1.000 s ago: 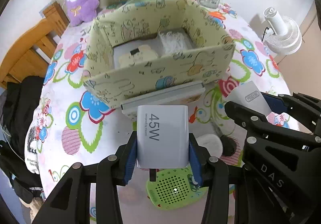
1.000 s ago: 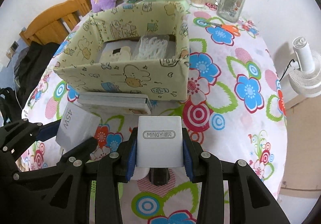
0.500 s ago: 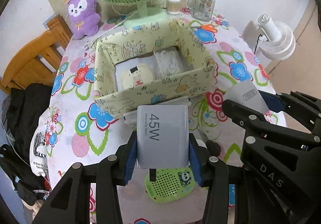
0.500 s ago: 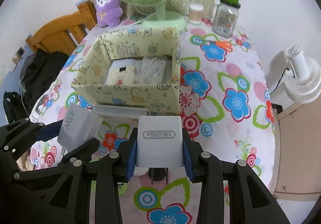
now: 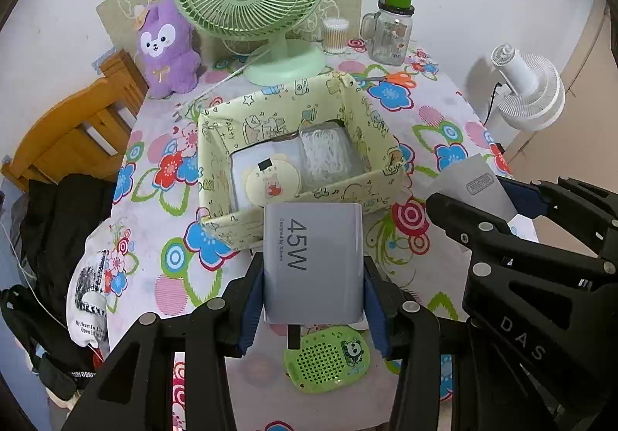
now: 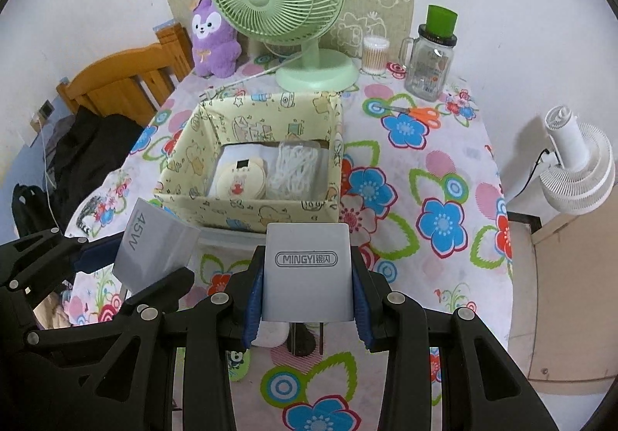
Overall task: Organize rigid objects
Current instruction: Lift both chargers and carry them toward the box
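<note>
My left gripper [image 5: 313, 307] is shut on a grey 45W charger [image 5: 313, 261], held above the flowered table. My right gripper [image 6: 307, 299] is shut on a white MINGYI charger [image 6: 308, 272], its prongs pointing down. Each charger shows in the other view too: the MINGYI charger [image 5: 473, 185] at the right, the 45W charger [image 6: 154, 245] at the left. Beyond both stands a yellow patterned storage box [image 5: 309, 195] [image 6: 247, 206], holding a round cream gadget [image 6: 241, 181] and a bag of white cord [image 6: 295, 166]. A green speaker-like gadget [image 5: 328, 363] lies below the left gripper.
A green desk fan [image 6: 278, 5], a purple plush [image 6: 212, 40], a cotton-swab jar [image 6: 374, 54] and a glass mug jar [image 6: 432, 60] line the table's far side. Orange scissors [image 6: 421, 112] lie near them. A wooden chair [image 6: 123, 83] stands left, a white fan [image 6: 575, 168] right.
Both grippers have risen with their chargers held; the box and table look smaller and farther below, and the fan and plush have come fully into view.
</note>
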Demonstrator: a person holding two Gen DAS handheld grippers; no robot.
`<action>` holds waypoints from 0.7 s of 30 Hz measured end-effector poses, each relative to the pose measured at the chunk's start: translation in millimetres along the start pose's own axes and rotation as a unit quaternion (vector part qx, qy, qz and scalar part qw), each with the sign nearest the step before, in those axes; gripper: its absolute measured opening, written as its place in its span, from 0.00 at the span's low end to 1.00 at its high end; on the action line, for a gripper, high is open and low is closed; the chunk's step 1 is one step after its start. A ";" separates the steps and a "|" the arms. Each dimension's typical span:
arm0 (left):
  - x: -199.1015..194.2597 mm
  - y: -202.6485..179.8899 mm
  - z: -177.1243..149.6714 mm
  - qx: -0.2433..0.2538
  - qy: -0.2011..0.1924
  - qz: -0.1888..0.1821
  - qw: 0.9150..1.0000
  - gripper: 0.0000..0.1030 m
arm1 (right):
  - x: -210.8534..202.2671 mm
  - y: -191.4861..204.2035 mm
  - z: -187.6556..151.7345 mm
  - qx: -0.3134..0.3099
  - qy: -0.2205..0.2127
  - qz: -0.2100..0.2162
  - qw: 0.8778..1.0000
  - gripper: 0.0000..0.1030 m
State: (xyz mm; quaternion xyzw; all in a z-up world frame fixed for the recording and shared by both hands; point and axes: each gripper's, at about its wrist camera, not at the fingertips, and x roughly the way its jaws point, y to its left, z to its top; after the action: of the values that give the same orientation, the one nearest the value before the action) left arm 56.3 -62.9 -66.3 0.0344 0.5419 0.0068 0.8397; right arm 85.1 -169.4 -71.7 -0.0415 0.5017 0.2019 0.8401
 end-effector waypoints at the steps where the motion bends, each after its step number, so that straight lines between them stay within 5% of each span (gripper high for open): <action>1: -0.5 0.7 1.6 0.001 0.000 -0.002 1.000 0.46 | -0.7 -0.1 1.7 0.000 -0.001 0.000 1.000 0.41; 21: 24.2 36.2 37.6 -0.009 0.005 -0.030 1.000 0.46 | 25.6 12.2 45.8 0.013 0.001 -0.005 1.000 0.41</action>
State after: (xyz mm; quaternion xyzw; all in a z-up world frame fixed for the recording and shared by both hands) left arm 101.5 -27.5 -70.5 0.0106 0.5466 -0.0129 0.8372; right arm 128.9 -138.2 -69.6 -0.0336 0.5047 0.1909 0.8412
